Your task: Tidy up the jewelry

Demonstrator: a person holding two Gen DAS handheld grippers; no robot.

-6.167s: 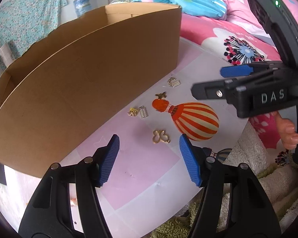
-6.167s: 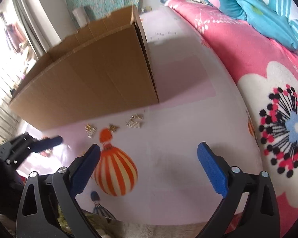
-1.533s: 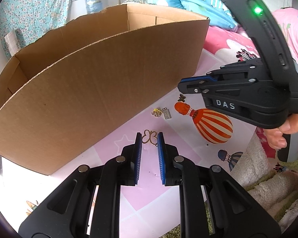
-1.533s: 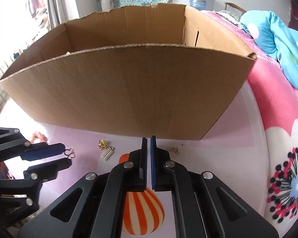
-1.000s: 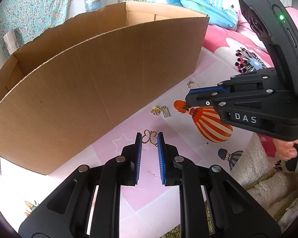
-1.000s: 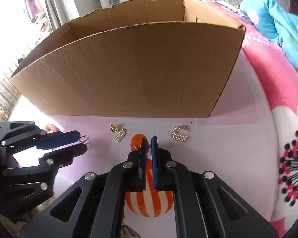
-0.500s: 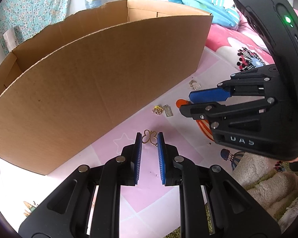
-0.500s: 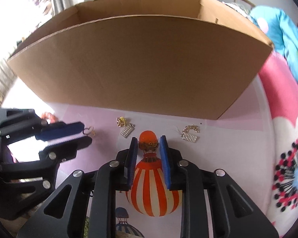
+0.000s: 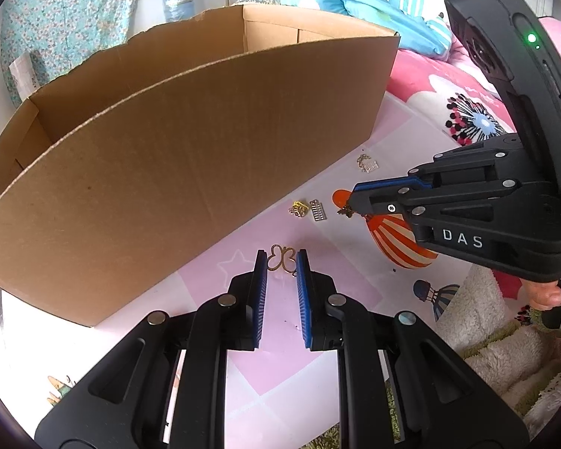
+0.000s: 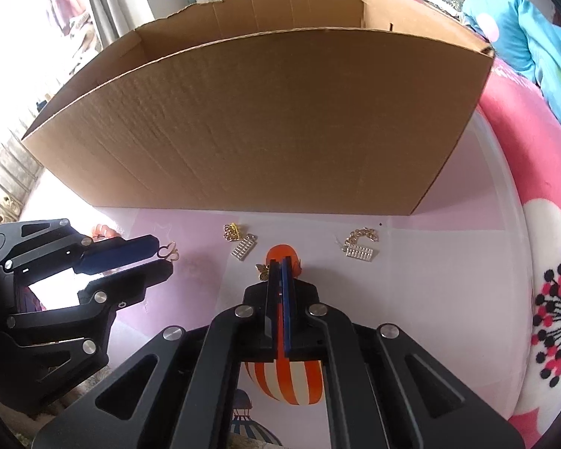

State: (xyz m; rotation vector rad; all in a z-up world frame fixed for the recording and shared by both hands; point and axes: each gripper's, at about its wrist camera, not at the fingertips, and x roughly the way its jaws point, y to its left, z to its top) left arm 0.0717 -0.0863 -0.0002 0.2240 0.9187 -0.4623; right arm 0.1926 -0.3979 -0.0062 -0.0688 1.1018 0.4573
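Observation:
My left gripper (image 9: 281, 260) is shut on a gold butterfly-outline pendant (image 9: 280, 257), held at the fingertips; it also shows in the right wrist view (image 10: 168, 251). My right gripper (image 10: 279, 267) is shut on a small gold butterfly charm (image 10: 261, 270) over the printed orange balloon (image 10: 286, 378); the charm also shows in the left wrist view (image 9: 345, 210). Loose pieces lie on the pink mat: a gold chain piece (image 10: 231, 232) with a silver bar charm (image 10: 244, 247), and a gold chain with a silver bar charm (image 10: 359, 246). A large open cardboard box (image 10: 265, 123) stands just behind them.
The mat (image 9: 329, 284) lies on a bed with a pink flowered cover (image 10: 549, 299). A blue blanket (image 9: 374, 11) is piled behind. A fuzzy beige throw (image 9: 505, 355) sits at the mat's near right edge. The box wall stands close behind the jewelry.
My right gripper opened around the small butterfly charm on the balloon print, then shut on it. My left gripper stayed shut on the butterfly-outline pendant and barely moved.

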